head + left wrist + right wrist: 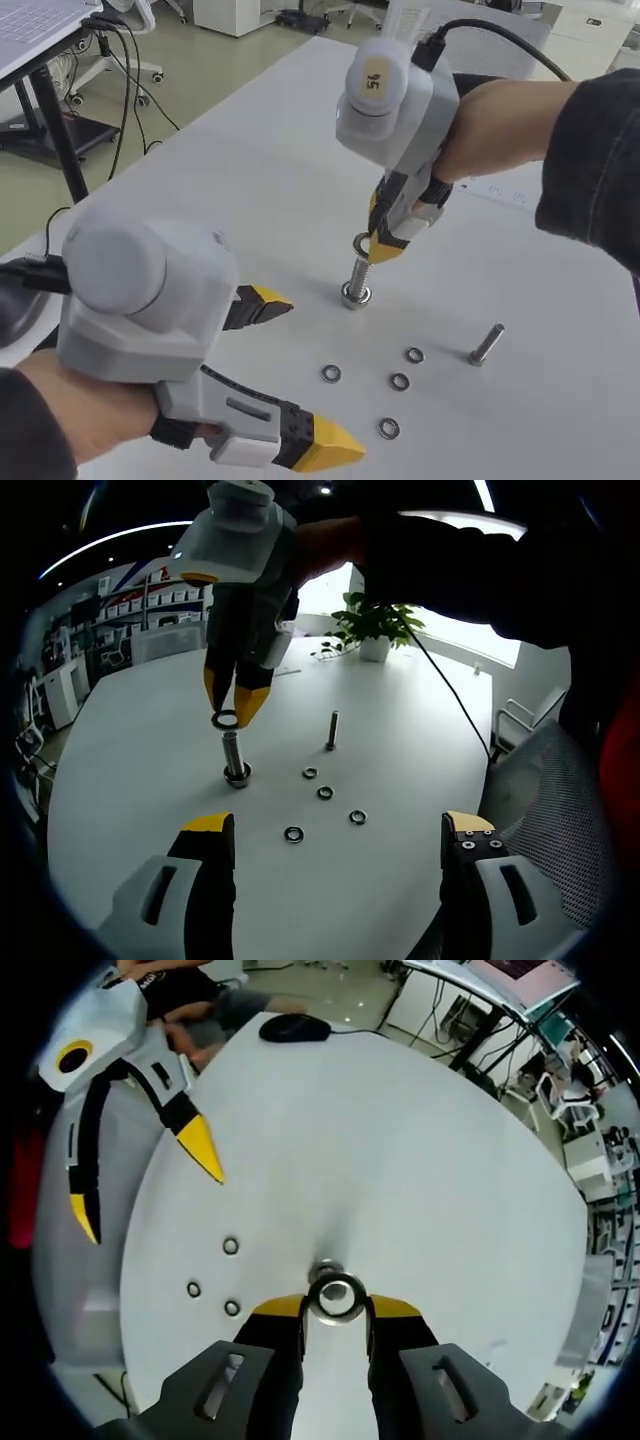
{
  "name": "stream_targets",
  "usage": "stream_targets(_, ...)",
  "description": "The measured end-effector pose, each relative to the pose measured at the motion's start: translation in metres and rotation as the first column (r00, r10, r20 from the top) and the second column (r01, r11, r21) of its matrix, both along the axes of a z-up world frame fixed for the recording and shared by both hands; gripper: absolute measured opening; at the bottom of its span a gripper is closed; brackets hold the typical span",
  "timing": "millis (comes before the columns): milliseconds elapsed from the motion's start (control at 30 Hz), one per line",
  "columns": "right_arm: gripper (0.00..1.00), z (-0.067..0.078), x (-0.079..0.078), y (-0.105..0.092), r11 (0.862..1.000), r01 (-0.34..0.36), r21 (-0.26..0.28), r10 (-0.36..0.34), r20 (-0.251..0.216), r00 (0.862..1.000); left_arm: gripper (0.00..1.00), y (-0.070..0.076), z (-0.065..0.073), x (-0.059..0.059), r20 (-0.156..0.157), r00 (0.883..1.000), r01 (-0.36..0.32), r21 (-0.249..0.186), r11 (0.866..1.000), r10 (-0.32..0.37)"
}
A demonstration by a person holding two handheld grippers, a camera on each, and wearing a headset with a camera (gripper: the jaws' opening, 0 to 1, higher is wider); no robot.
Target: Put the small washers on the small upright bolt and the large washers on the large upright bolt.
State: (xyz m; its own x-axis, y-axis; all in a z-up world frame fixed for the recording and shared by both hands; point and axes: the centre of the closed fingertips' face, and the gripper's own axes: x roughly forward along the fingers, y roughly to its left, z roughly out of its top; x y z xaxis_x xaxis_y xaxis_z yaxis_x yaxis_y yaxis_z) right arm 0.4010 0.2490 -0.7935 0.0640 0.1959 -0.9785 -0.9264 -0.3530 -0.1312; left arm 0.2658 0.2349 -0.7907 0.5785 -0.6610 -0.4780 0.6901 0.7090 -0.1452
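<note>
My right tongs [372,250] are clenched on a large washer [361,243], gripping it by its rim with the ring lying roughly flat. They hold it right at the top end of the large bolt [357,275], which stands upright near the middle of the white counter [250,180]. From the right gripper view the washer [336,1295] sits between my two yellow tips, and the bolt's end shows through its hole, so the ring is centred over the shaft. I cannot tell whether it is already around the tip or just above it. From the left gripper view the right tongs [232,712] point straight down, with the washer [225,720] just over the bolt [234,752]. There is a wider ring at the foot of that bolt, but I cannot tell whether it is a washer or the bolt's head. My left tongs [312,372] are released, jaws spread wide with nothing between them, low over the near side of the counter and well apart from the large bolt. Four small washers [400,381] lie flat and loose on the counter between my left tongs and the small bolt [486,344]. The small bolt stands upright to the right of the large one, with nothing on its shaft.
</note>
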Motion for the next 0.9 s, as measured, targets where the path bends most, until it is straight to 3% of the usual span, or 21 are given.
stream_targets(900,0.24,-0.021,-0.008,-0.003,1.0,0.001,-0.029,-0.002,-0.026,1.0,0.85,-0.001,-0.002,-0.005,0.002,1.0,-0.018,-0.007,1.0,0.018)
